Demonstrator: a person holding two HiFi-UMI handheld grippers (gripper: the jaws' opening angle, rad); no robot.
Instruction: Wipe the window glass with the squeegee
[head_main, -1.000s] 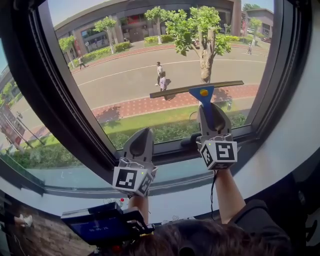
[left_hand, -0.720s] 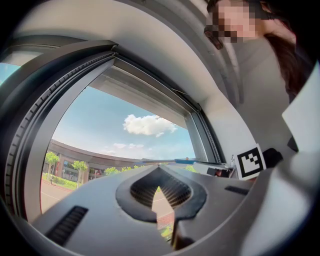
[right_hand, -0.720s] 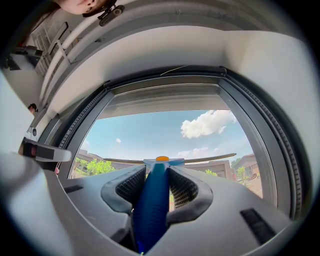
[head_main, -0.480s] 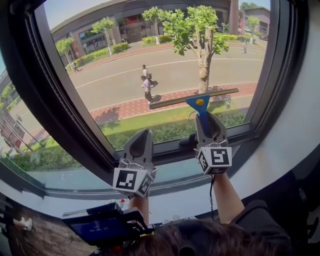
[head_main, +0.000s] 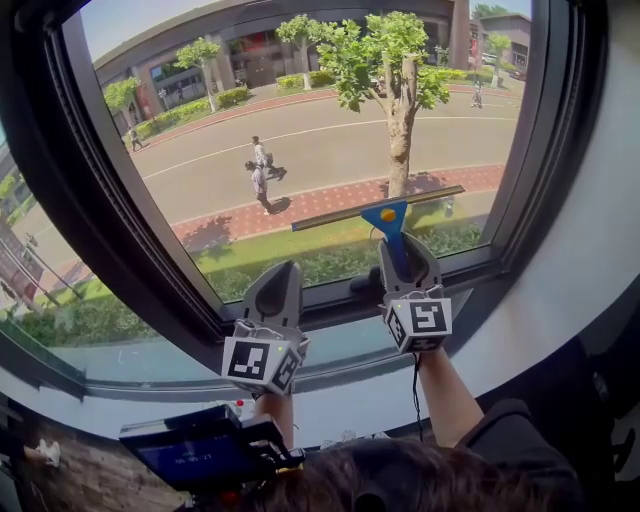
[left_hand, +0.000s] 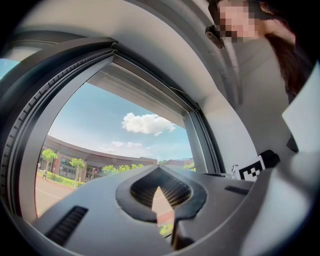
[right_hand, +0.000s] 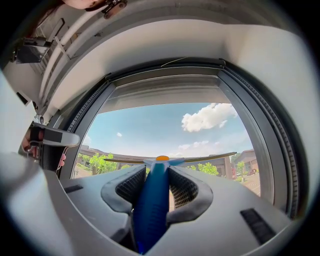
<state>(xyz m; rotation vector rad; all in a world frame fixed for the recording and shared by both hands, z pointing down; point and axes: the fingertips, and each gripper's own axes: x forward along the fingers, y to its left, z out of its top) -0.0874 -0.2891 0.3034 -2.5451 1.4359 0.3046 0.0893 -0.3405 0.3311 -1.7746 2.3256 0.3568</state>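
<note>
Nearest me, a dark device with a blue screen (head_main: 195, 452) sits below the person's forearms, out of the way of the work. Just above it the left gripper (head_main: 282, 272) hangs beside the lower window frame (head_main: 330, 305), its jaws pressed together on nothing, and I take it to be parked there so it keeps clear of the stroke. The right gripper (head_main: 405, 252) is clenched round the blue handle of the squeegee (head_main: 390, 228), low on the shaft, probably for reach and leverage. The handle points upward and its long blade (head_main: 335, 217) lies across the lower part of the window glass (head_main: 300, 110), right end a little higher. It looks laid against the pane, though I cannot confirm contact. Beyond the glass are a brick path (head_main: 300, 205), a road (head_main: 330, 150) with two walkers (head_main: 260, 172), and a tree (head_main: 395, 90)
</note>
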